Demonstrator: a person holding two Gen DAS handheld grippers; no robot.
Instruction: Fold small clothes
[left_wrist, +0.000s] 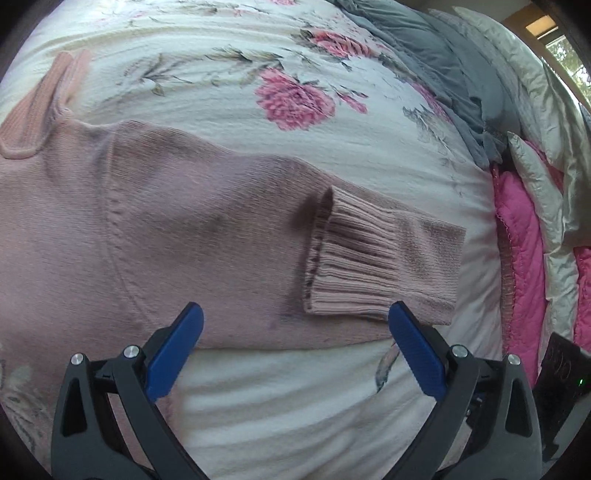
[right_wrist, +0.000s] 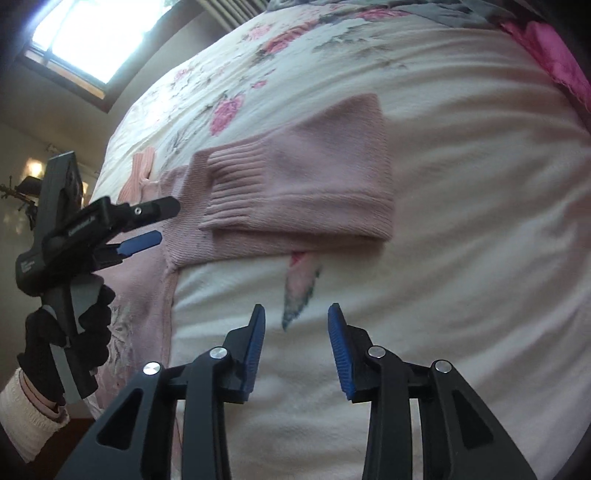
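A pink knit sweater (left_wrist: 155, 229) lies flat on a bed with a white bedspread (left_wrist: 229, 62) that has pink flowers on it. One sleeve (left_wrist: 373, 258) is folded back over the sweater, so its ribbed cuff (left_wrist: 347, 266) lies on top of the pink cloth. The ribbed collar (left_wrist: 37, 110) sits at the far left. The left tongs (left_wrist: 295, 332) hang just above the lower edge of the sweater, near the cuff. Their blue pads (left_wrist: 173, 354) are wide apart and hold nothing. The right tongs (right_wrist: 296, 332) hang over bare bedspread, near the folded sleeve but not touching it. Their blue pads are apart too, with nothing between them. In the right wrist view, a hand in a black glove (right_wrist: 70, 339) holds the left tongs by the handle. A bright pink blanket (left_wrist: 521, 266) and a grey cloth (left_wrist: 436, 55) lie bunched at the side of the bed.
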